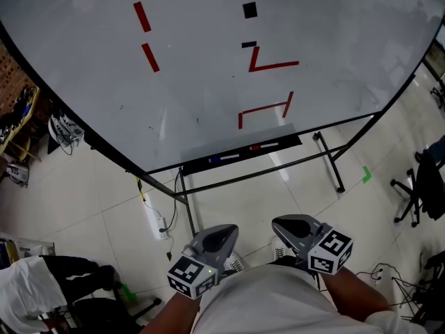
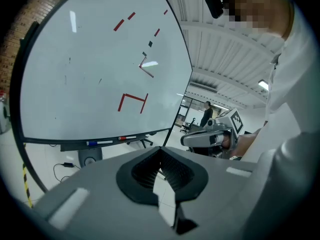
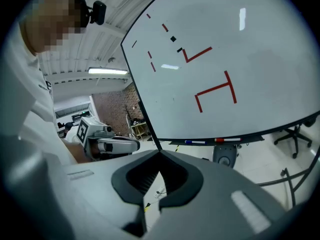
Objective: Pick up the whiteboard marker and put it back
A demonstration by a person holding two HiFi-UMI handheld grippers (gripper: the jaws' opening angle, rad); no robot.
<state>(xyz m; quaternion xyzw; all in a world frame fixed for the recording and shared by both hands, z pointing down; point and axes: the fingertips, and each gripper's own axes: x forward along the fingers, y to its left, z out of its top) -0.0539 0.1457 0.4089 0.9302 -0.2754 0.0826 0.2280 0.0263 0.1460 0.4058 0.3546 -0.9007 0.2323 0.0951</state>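
Observation:
Two whiteboard markers lie end to end on the black tray (image 1: 293,141) under the whiteboard (image 1: 208,68): one with a blue cap (image 1: 221,158) and one with a red cap (image 1: 263,146). They show too in the left gripper view, blue (image 2: 97,143) and red (image 2: 127,137), and in the right gripper view, blue (image 3: 195,142) and red (image 3: 227,140). My left gripper (image 1: 222,229) (image 2: 161,149) and right gripper (image 1: 281,223) (image 3: 160,154) hang close to my body, well short of the tray. Both are shut with nothing in them.
Red strokes and small black marks are on the board. The stand's dark legs (image 1: 330,162) spread over the tiled floor. A power strip (image 1: 158,223) lies at left, an office chair (image 1: 417,186) stands at right, and a person in white (image 1: 28,284) sits at the lower left.

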